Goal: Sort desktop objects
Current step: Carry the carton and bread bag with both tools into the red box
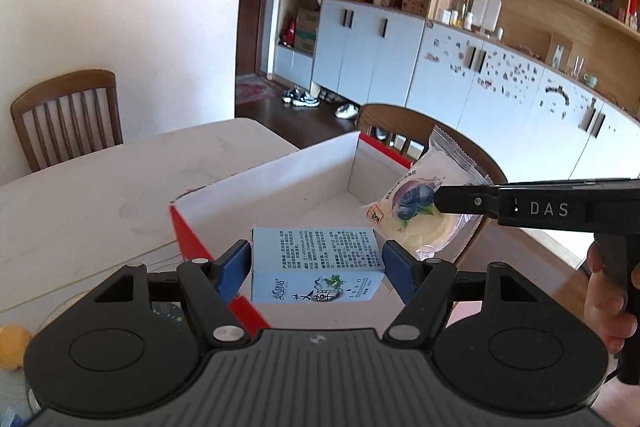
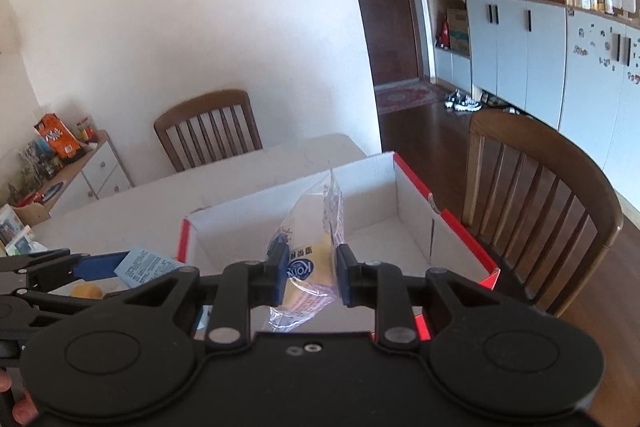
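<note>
My left gripper is shut on a light blue carton and holds it above the near end of an open red box with a white inside. My right gripper is shut on a clear-wrapped blueberry pastry and holds it over the same red box. In the left wrist view the pastry hangs at the box's right edge, pinched by the right gripper. In the right wrist view the blue carton and a left finger show at the left.
The box stands on a white marble table. Wooden chairs stand at the far side and the right side. A yellow fruit lies at the left near a glass dish. A side cabinet with snacks is far left.
</note>
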A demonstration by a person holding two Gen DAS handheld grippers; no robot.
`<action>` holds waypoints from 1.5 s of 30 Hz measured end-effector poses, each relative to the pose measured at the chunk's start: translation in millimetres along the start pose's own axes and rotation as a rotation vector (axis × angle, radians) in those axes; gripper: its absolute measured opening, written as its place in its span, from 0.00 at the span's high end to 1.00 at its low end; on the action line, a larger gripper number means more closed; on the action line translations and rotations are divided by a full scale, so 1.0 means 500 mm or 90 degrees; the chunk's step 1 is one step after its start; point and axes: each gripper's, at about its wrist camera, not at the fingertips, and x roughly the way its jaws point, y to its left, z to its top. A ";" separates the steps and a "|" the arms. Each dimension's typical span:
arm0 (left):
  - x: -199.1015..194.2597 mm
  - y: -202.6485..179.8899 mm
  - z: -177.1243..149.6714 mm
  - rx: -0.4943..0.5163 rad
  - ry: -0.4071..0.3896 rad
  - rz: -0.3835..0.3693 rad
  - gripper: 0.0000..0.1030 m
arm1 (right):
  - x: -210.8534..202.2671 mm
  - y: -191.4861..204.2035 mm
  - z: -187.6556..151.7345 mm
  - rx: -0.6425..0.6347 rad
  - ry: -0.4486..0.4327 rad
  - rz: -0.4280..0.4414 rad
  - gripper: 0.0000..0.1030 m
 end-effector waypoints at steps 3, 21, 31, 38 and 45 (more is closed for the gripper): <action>0.029 -0.006 0.006 0.017 0.015 -0.001 0.30 | 0.024 -0.011 0.008 -0.004 0.013 -0.005 0.76; 0.220 -0.010 0.028 0.062 0.151 -0.029 0.30 | 0.188 -0.086 0.032 -0.016 0.167 0.028 0.76; 0.271 -0.009 0.015 0.062 0.193 -0.033 0.30 | 0.272 -0.102 0.029 -0.002 0.270 0.063 0.76; 0.295 -0.011 0.011 0.071 0.255 -0.025 0.30 | 0.300 -0.090 0.024 -0.048 0.300 0.056 0.76; 0.314 -0.011 0.004 0.078 0.335 -0.038 0.30 | 0.307 -0.079 0.022 -0.070 0.312 0.039 0.73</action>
